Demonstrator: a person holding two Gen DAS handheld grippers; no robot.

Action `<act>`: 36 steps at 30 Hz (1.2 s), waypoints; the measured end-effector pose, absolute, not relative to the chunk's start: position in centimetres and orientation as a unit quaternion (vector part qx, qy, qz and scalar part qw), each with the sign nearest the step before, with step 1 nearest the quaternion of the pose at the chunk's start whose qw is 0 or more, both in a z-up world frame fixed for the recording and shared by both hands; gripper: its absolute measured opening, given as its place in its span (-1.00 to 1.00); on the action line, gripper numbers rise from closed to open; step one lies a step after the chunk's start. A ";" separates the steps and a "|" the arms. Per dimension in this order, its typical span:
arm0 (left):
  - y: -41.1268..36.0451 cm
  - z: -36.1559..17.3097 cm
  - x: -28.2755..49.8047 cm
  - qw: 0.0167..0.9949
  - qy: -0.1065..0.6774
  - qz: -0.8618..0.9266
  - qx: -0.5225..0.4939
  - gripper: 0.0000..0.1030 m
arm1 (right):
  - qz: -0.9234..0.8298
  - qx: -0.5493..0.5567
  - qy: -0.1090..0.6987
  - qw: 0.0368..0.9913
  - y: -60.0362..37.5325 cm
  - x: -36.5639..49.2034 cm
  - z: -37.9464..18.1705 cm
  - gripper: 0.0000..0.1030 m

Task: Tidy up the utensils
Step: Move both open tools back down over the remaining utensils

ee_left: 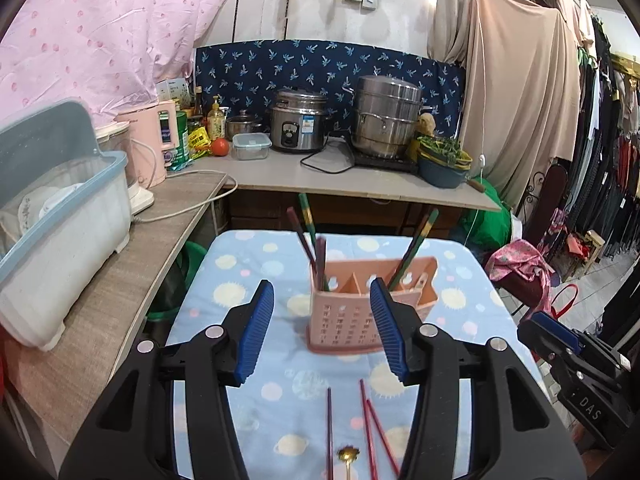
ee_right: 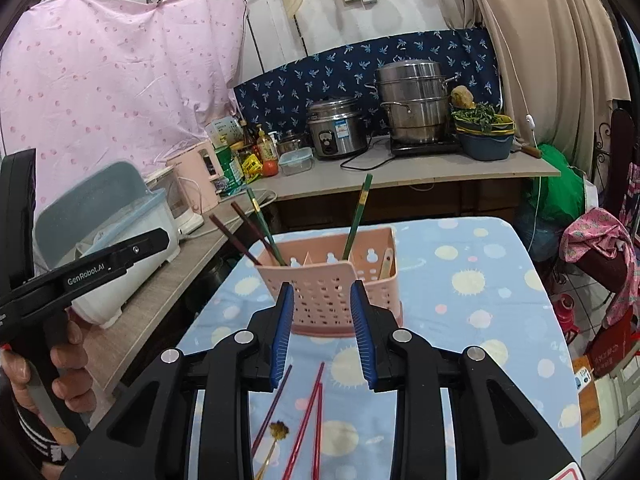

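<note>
A pink perforated utensil holder (ee_left: 352, 320) (ee_right: 380, 280) stands upright on the blue dotted cloth. Dark and green chopsticks (ee_left: 308, 240) (ee_right: 256, 232) lean out of its left compartment; another green one (ee_left: 416, 244) (ee_right: 358, 216) stands further right. A dark chopstick (ee_left: 329, 428) (ee_right: 276, 404), two red chopsticks (ee_left: 372, 432) (ee_right: 312, 412) and a gold spoon (ee_left: 347, 456) (ee_right: 279, 430) lie on the cloth near me. My left gripper (ee_left: 322, 286) hovers open over them, nothing between its pads. My right gripper (ee_right: 322, 288) is likewise open and holds nothing.
A wooden counter (ee_left: 120, 280) runs along the left with a lidded dish box (ee_left: 60, 220). On the back counter stand a rice cooker (ee_left: 298, 122), a steamer pot (ee_left: 386, 116) and a basin of greens (ee_left: 442, 160). A hand (ee_right: 64, 360) holds the left gripper.
</note>
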State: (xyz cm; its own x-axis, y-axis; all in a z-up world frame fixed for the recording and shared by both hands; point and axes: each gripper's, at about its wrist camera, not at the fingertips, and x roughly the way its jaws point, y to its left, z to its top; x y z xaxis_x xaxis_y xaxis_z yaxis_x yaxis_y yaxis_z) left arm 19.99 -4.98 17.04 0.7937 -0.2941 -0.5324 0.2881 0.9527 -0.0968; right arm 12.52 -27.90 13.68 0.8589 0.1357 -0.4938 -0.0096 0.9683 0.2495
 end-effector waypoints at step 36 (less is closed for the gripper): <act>-4.2 -3.0 8.6 0.874 0.456 -0.149 0.079 0.03 | 0.051 0.046 0.440 0.895 -20.6 2.1 -5.1 -0.63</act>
State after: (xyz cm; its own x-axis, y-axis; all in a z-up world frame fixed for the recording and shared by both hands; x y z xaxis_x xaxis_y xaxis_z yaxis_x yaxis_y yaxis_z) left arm 8.62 -4.18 -2.98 0.5389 -0.1889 -0.8209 0.3323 0.9432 0.0011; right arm 2.07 -20.61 -5.15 0.6074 0.1314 -0.7834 -0.0503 0.9906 0.1272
